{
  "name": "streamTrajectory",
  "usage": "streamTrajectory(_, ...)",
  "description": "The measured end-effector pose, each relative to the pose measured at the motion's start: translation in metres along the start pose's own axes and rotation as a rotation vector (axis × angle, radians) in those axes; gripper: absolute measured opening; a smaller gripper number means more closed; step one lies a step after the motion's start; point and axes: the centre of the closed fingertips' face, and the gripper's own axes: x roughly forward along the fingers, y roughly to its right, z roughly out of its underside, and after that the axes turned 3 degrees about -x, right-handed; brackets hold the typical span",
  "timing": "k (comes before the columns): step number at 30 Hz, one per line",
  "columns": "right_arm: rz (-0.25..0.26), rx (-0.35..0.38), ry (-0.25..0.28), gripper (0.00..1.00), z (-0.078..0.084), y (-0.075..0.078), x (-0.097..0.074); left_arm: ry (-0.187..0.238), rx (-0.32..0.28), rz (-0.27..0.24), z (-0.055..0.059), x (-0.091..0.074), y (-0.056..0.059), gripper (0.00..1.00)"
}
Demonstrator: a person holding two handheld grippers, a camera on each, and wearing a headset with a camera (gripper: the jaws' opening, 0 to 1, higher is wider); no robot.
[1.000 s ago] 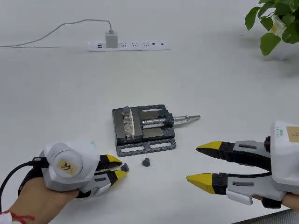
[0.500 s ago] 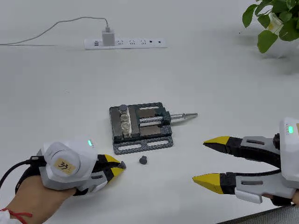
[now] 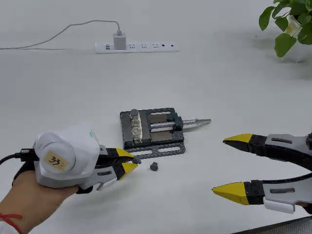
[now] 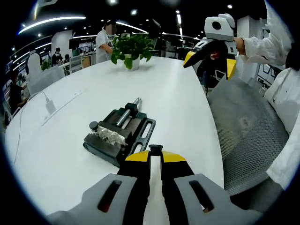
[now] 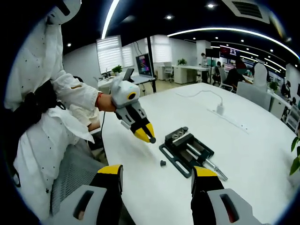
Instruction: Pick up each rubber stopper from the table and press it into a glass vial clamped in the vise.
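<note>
My left gripper (image 3: pixel 130 163) is shut on a small dark rubber stopper (image 3: pixel 136 160), held just above the table in front of the vise's near left corner; the stopper (image 4: pixel 155 149) sits at the tips of the closed jaws. The dark vise (image 3: pixel 152 129) clamps a row of glass vials (image 3: pixel 135 127), and the far vial carries a stopper (image 3: pixel 134 113). A second loose stopper (image 3: pixel 154 166) lies on the table in front of the vise. At the right my right gripper (image 3: pixel 229 165) stands open and empty. From that side the vise (image 5: pixel 187 147) and loose stopper (image 5: pixel 162 163) show beyond the open jaws.
A white power strip (image 3: pixel 136 47) with a plugged charger (image 3: pixel 119 40) lies at the back of the white table. A potted plant (image 3: pixel 292 24) stands at the back right. A mesh chair (image 4: pixel 243 131) sits beyond the table edge.
My left gripper shut on the stopper that lay at its tips, lifted it and carried it right, towards the vise. The right gripper stayed open.
</note>
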Motion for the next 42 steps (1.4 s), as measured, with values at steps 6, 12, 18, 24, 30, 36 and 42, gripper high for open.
streamTrajectory(6, -0.035, -0.05, 0.029, 0.57, -0.023, -0.007, -0.01, 0.071, 0.053, 0.027, -0.044, -0.025, 0.017, 0.04)
streamTrajectory(12, -0.073, -0.117, 0.057, 0.56, -0.049, -0.015, -0.02, 0.117, 0.107, 0.063, -0.078, -0.044, 0.037, 0.04)
streamTrajectory(18, -0.113, -0.192, 0.09, 0.51, -0.075, -0.026, -0.029, 0.155, 0.158, 0.106, -0.109, -0.055, 0.057, 0.04)
streamTrajectory(24, -0.138, -0.25, 0.109, 0.46, -0.098, -0.035, -0.034, 0.175, 0.195, 0.142, -0.129, -0.061, 0.074, 0.04)
streamTrajectory(30, -0.17, -0.289, 0.117, 0.38, -0.112, -0.044, -0.033, 0.189, 0.227, 0.162, -0.146, -0.066, 0.087, 0.04)
streamTrajectory(36, -0.204, -0.333, 0.114, 0.31, -0.116, -0.051, -0.031, 0.196, 0.248, 0.18, -0.159, -0.068, 0.099, 0.04)
streamTrajectory(42, -0.218, -0.356, 0.112, 0.23, -0.118, -0.055, -0.03, 0.192, 0.266, 0.2, -0.162, -0.069, 0.107, 0.04)
